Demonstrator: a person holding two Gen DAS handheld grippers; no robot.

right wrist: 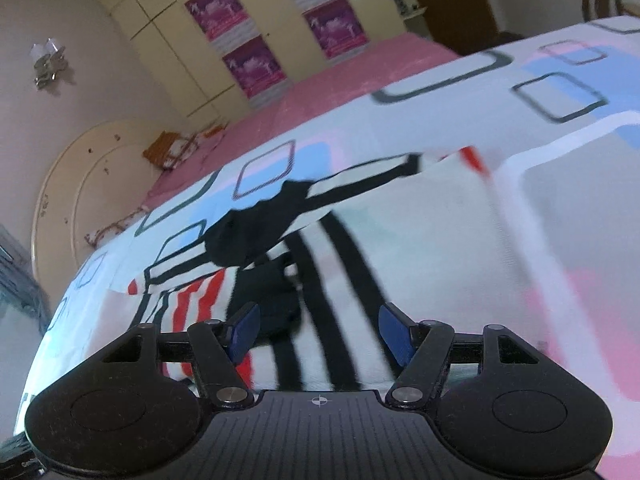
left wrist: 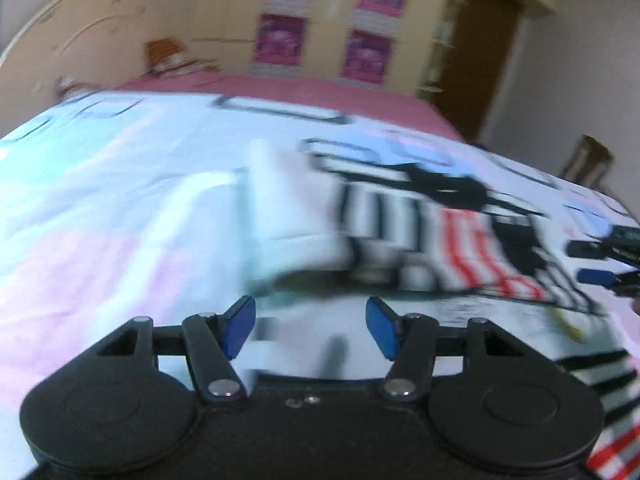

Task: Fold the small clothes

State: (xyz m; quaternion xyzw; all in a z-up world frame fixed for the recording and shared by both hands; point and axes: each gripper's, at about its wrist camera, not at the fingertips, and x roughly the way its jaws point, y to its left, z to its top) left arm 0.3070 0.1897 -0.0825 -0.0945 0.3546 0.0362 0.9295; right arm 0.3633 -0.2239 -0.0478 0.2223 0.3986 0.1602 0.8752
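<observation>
Two grippers hang over a bed, each seen from its own wrist camera. Nearest in the left wrist view, the left gripper (left wrist: 311, 326) has its blue pads (left wrist: 239, 326) apart with nothing pressed between them; only the sheet and the near edge of the garment show in the gap. In the right wrist view the right gripper (right wrist: 319, 333) likewise stands with its jaws spread, and the striped cloth lies under and between the fingers without being pinched.

Just past the fingers lies the small garment (right wrist: 280, 248), a white piece with black stripes, a patch of red stripes and a black collar area. It rests spread on the patterned bedsheet (right wrist: 460, 240), which is pale with pink and blue blocks and dark outlined squares. In the left wrist view the garment (left wrist: 436, 236) sits ahead and to the right, badly smeared by motion blur, with a white sleeve or folded part reaching left. At the right edge of that view the right gripper's blue tips (left wrist: 596, 276) show near the garment's far side.

Farther on, a pink cover (right wrist: 340, 84) spreads over the rest of the bed. Beyond it stands a cream wardrobe (right wrist: 168, 48) bearing purple posters (right wrist: 254, 66), with a rounded headboard (right wrist: 80, 184) to the left and a brown door (left wrist: 486, 52) to the right.
</observation>
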